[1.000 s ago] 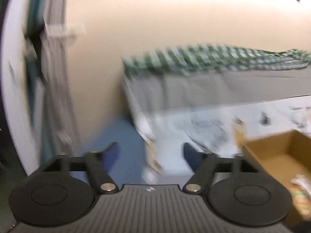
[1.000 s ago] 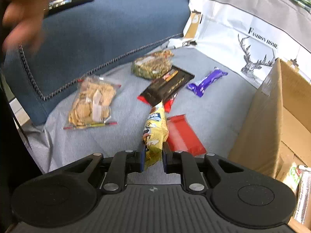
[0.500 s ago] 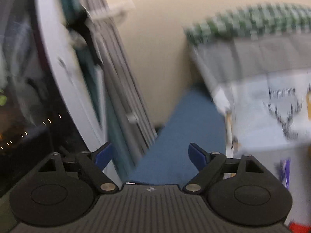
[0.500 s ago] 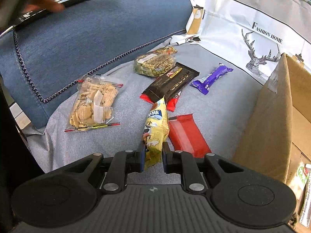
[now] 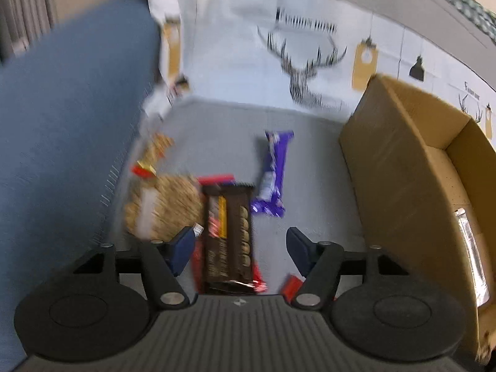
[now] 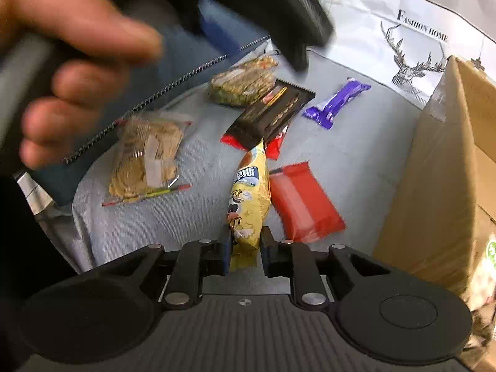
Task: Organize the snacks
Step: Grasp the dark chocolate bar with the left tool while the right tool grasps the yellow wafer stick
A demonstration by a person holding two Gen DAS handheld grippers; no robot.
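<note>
most of the sorting is still ahead of me, i judge: the cardboard box (image 6: 446,167) already shows at least one wrapped pack inside its near end, but the grey cushion (image 6: 356,142) beside it is littered with snacks. my right gripper (image 6: 245,245) is clenched on the tail of the yellow snack bag (image 6: 249,192), which sticks forward from between the jaws, just left of the box and beside the red packet (image 6: 305,201) lying on the cushion. farther from the box sit the dark biscuit pack (image 6: 272,113), the purple bar (image 6: 336,102) and two clear cracker bags (image 6: 145,158), none of them touched. my left gripper (image 5: 237,249) is spread wide, gripping nothing, and hovers over the dark biscuit pack (image 5: 228,235), which lies between its fingertips, left of the box (image 5: 403,167), with the purple bar (image 5: 274,173) just beyond. that view is blurred, so i cannot tell whether the fingers touch the pack. carrying the yellow bag to the box looks like my next move.
</note>
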